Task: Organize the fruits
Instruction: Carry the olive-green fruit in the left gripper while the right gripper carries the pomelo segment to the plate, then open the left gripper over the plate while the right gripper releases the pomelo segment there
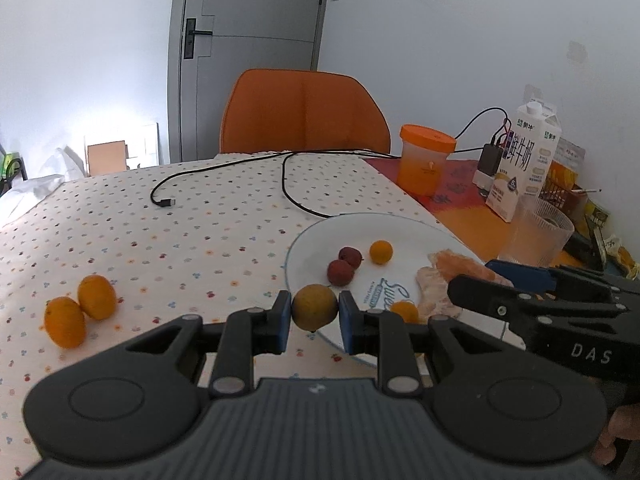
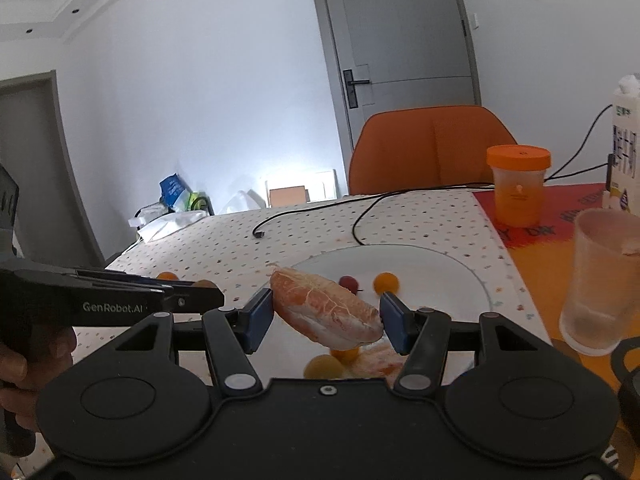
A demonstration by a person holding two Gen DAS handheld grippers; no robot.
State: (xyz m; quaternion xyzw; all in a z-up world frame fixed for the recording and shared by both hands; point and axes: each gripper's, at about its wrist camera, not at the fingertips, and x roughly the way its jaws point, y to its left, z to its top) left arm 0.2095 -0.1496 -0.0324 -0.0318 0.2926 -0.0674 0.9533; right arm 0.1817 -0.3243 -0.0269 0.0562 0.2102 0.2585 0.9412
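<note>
The left gripper (image 1: 315, 322) clamps a brownish-yellow fruit (image 1: 314, 306) at the white plate's (image 1: 404, 222) seven o'clock rim; the right gripper (image 2: 326, 316) grips a peeled citrus segment (image 2: 325, 312).

The right gripper (image 2: 326, 320) held a peeled citrus segment (image 2: 326, 314) between its jaws above the white plate (image 2: 432, 264); the left gripper (image 2: 218, 296) reached in over the spotted desk (image 2: 320, 224)

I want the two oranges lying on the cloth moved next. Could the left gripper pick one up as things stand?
Probably not yet: the left gripper is shut on a small yellow-brown fruit. The cloth around the two oranges looks bare, so only the full fingers hinder it.
</note>
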